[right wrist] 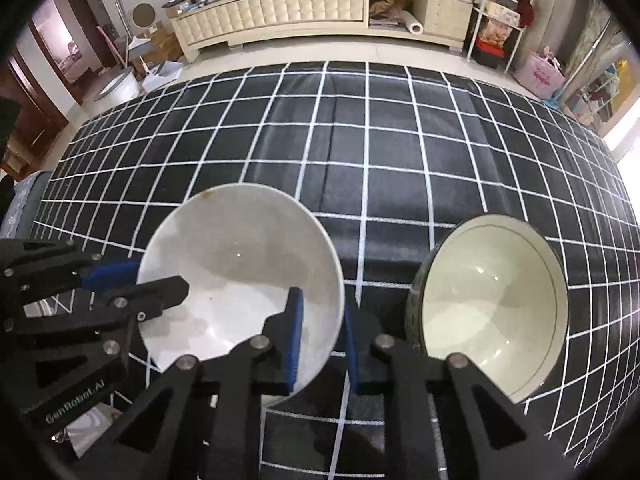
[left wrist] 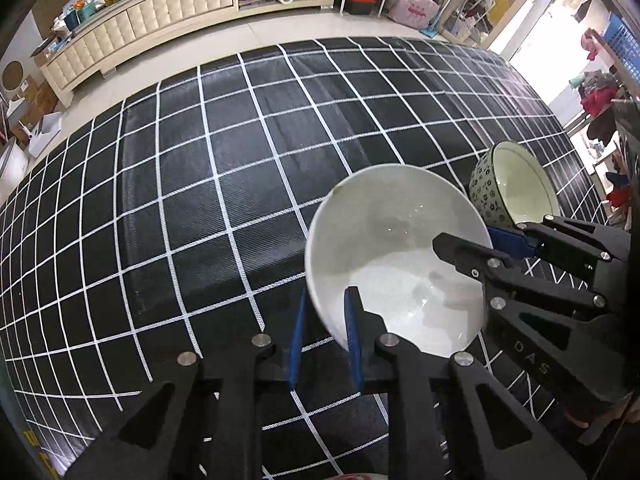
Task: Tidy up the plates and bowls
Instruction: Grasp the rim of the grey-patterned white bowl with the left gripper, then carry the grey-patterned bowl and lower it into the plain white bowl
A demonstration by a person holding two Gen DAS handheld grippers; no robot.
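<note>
A plain white bowl [left wrist: 384,240] [right wrist: 240,264] sits on the black, white-gridded tablecloth [left wrist: 200,200]. My left gripper [left wrist: 326,300] straddles the bowl's left rim, with one blue pad inside and one outside, shut on it. My right gripper [right wrist: 320,304] clamps the opposite rim in the same way. Each gripper also shows in the other's view, one black finger inside the bowl and a blue pad outside. A second bowl [left wrist: 512,184] [right wrist: 492,304], dark-patterned outside and cream inside, stands just to the right of the white one, untouched.
The gridded cloth [right wrist: 400,152] stretches far ahead and to the left. Beyond the table's far edge is tiled floor, a long cream cabinet [right wrist: 312,12] loaded with clutter, wire shelves and a pink bag [right wrist: 538,74].
</note>
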